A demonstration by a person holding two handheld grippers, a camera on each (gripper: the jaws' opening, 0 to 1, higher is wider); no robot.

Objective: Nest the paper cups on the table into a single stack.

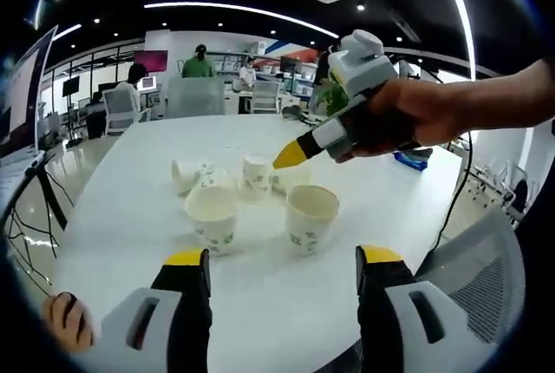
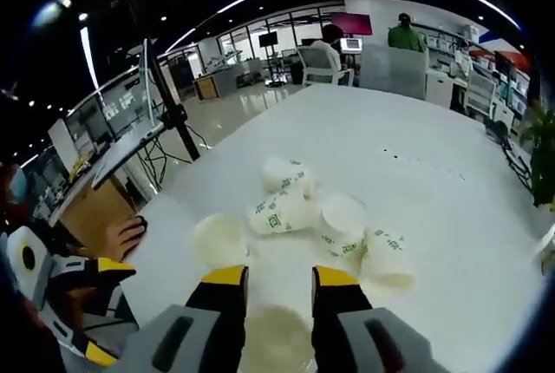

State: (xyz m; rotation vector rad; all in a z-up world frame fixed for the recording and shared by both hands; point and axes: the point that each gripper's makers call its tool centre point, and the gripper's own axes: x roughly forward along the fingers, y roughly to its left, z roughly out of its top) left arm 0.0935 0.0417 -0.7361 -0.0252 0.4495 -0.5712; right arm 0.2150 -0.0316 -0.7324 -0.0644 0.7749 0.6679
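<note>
**Operator:** Cups first: from my left gripper view I count two upright white paper cups with green leaf prints on the round white table (image 1: 130, 217), the left upright cup (image 1: 212, 217) at about 11 o'clock from centre and the right upright cup (image 1: 310, 215) at about 1 o'clock, standing near each other but apart. Behind them, toward 12 o'clock, a cluster of more paper cups (image 1: 247, 173) sits close together, at least one tipped on its side.

**Observer:** And your tongs?

**Operator:** My left gripper (image 1: 282, 267) has its yellow-tipped black jaws spread wide, nothing between them, hovering short of the two upright cups. My right gripper (image 1: 290, 154) comes into that view from 2 o'clock, held in a hand (image 1: 408, 113), yellow tip above the cluster.

**Observer:** From the right gripper view?

**Operator:** The right gripper (image 2: 279, 279) has its jaws parted with a narrow gap, gripping nothing. One open cup mouth (image 2: 276, 338) lies at 6 o'clock between and below the jaws; I cannot tell whether they touch it. Another upright cup (image 2: 218, 239) stands at 10 o'clock of the tips, and tipped cups (image 2: 282, 212) lie at 12 o'clock. The left gripper (image 2: 87, 304) shows at 8 o'clock
</note>
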